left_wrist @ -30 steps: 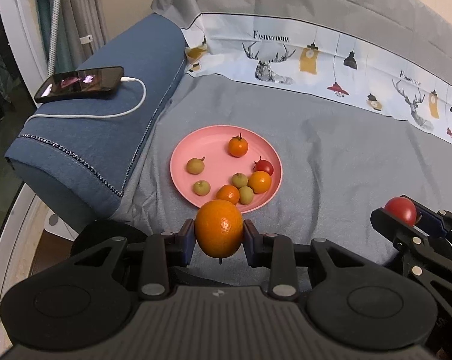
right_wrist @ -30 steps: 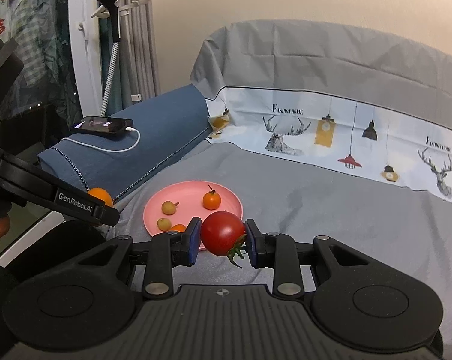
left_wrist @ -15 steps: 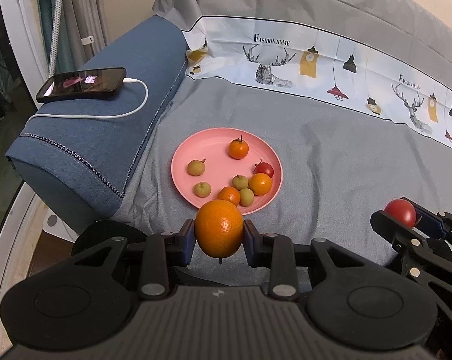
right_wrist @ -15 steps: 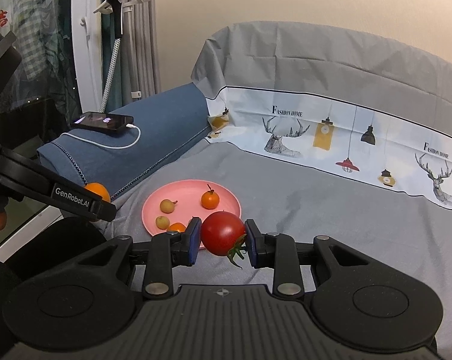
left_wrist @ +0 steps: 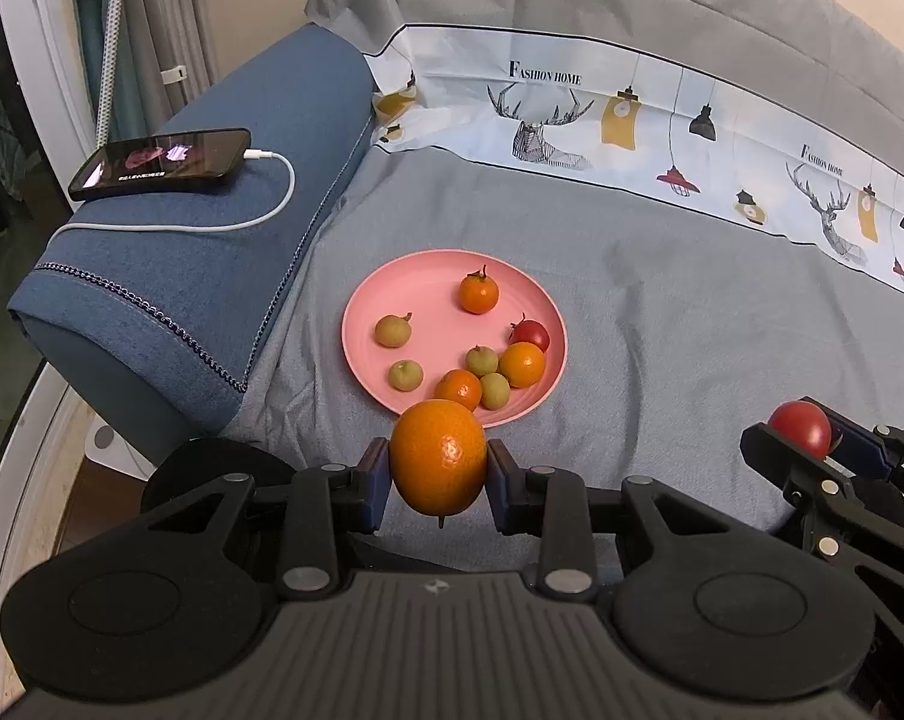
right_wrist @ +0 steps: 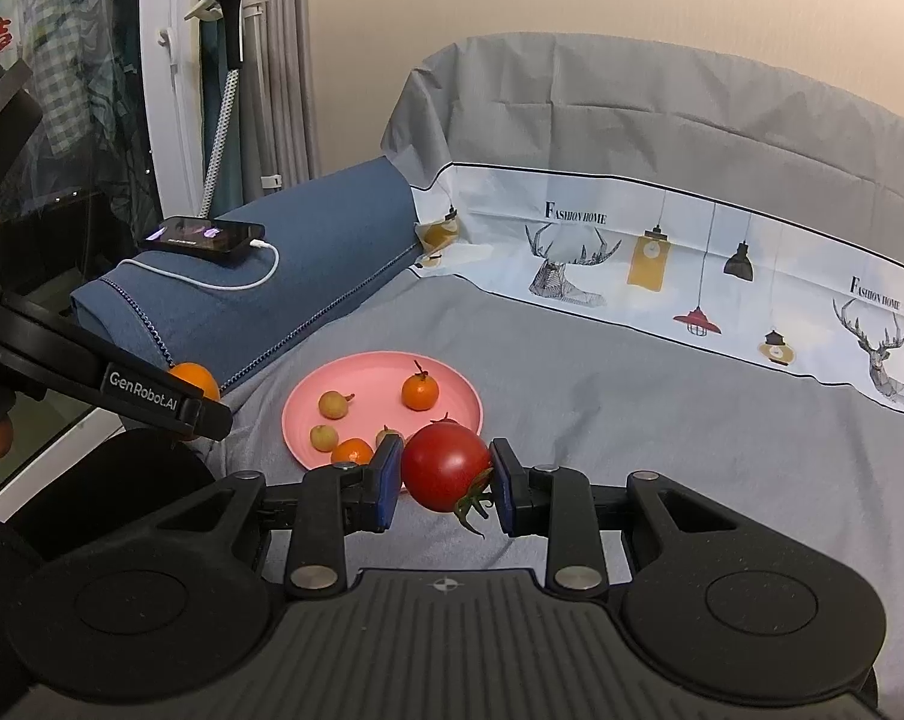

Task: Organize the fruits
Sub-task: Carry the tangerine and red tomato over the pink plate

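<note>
My left gripper [left_wrist: 438, 477] is clamped on an orange [left_wrist: 438, 457], both blue pads pressed against its sides, small stem end pointing down. It hangs above the grey bedsheet [left_wrist: 661, 324], just short of the near rim of the pink plate [left_wrist: 434, 288]. My right gripper [right_wrist: 446, 483] is clamped on a red tomato [right_wrist: 446, 465], green stalk sticking out low on the right side by the right pad. It is also held off the sheet, on the near right side of the plate. From the left camera the right gripper shows at the far right edge with the tomato between its pads; from the right camera the left gripper shows at the left edge with the orange partly hidden behind its finger. On the plate: three small oranges, four small greenish-yellow fruits, and one small red tomato [left_wrist: 529, 333]. Most of them bunch at the near right side, touching each other; one small orange [left_wrist: 478, 293] with a stem sits alone toward the back. A blue pillow [left_wrist: 212, 264] lies left of the plate, with a phone [left_wrist: 161, 163] on top, screen lit and a white cable [left_wrist: 254, 216] plugged in. A printed white band with deer and lamps runs along the back of the bed.
</note>
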### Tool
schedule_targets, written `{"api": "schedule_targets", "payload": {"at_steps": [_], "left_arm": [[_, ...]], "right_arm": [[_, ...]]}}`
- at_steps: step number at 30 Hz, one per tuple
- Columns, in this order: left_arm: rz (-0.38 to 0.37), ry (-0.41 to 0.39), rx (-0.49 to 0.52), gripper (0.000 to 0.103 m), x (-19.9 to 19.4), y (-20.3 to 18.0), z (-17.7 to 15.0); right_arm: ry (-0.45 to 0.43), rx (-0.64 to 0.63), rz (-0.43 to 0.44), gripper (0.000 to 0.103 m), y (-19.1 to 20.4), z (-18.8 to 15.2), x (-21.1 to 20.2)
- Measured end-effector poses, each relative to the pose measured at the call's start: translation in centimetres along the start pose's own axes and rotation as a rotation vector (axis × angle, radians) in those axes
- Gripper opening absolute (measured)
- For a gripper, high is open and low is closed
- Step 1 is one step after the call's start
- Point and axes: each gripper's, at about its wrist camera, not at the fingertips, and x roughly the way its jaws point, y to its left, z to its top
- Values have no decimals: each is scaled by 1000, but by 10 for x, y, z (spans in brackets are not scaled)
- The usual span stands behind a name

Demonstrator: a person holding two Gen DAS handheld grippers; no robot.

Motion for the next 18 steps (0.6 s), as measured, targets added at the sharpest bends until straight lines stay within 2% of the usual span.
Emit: {"api": "schedule_targets", "payload": {"at_steps": [18], "left_arm": [[0,37,-17,37,19,9,8]], "right_arm": [[41,1,-8,32,-1,2,16]]}}
